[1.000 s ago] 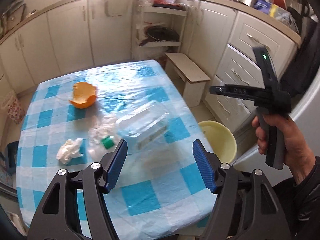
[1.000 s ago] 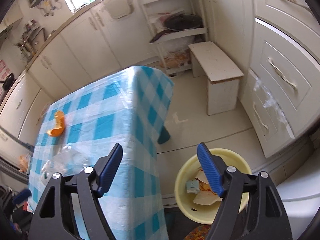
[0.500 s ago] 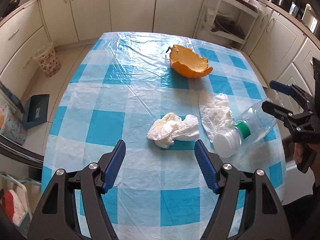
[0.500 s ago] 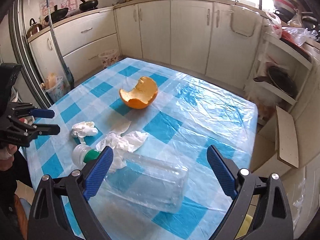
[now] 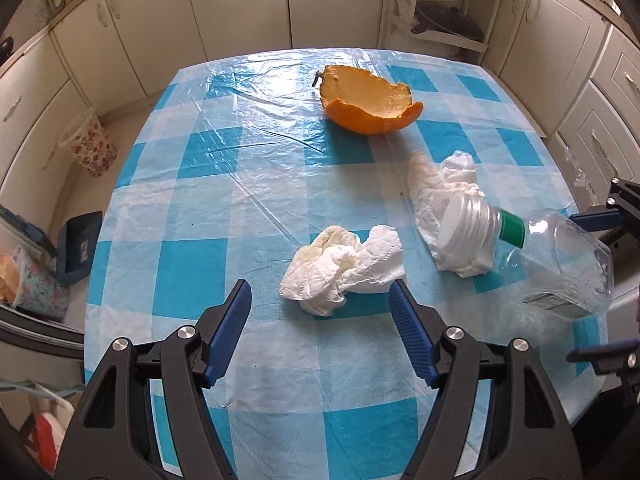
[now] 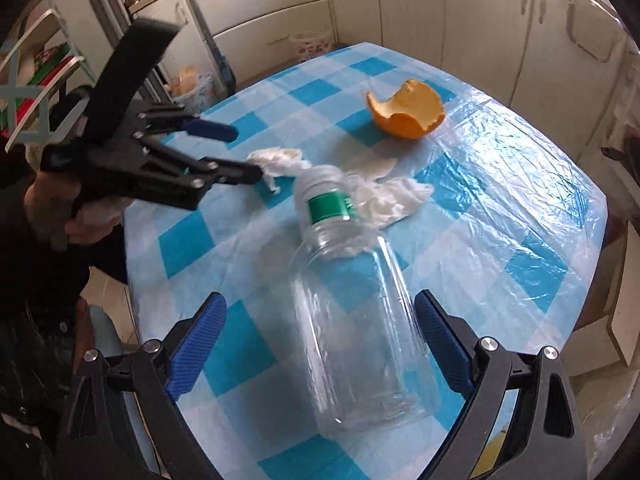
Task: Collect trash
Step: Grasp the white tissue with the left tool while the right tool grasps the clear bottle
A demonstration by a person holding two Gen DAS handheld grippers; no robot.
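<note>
The right gripper point(image 6: 320, 344), spread wide and empty, straddles the clear plastic bottle point(image 6: 352, 340) lying on the checked tablecloth point(image 6: 500, 216); thin, slick walls could buckle or squirt free under a squeeze. The left gripper point(image 5: 320, 328), also spread and empty, frames a crumpled tissue point(image 5: 342, 266) near the 2nd tissue point(image 5: 444, 196) and orange peel point(image 5: 370, 106). The bottle's green neck band point(image 6: 330, 208) carries no legible writing.

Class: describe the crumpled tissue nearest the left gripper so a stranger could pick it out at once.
On the blue-checked table, look just ahead of the left gripper: a crumpled white tissue lies alone. The other tissue sits under the clear bottle.
</note>
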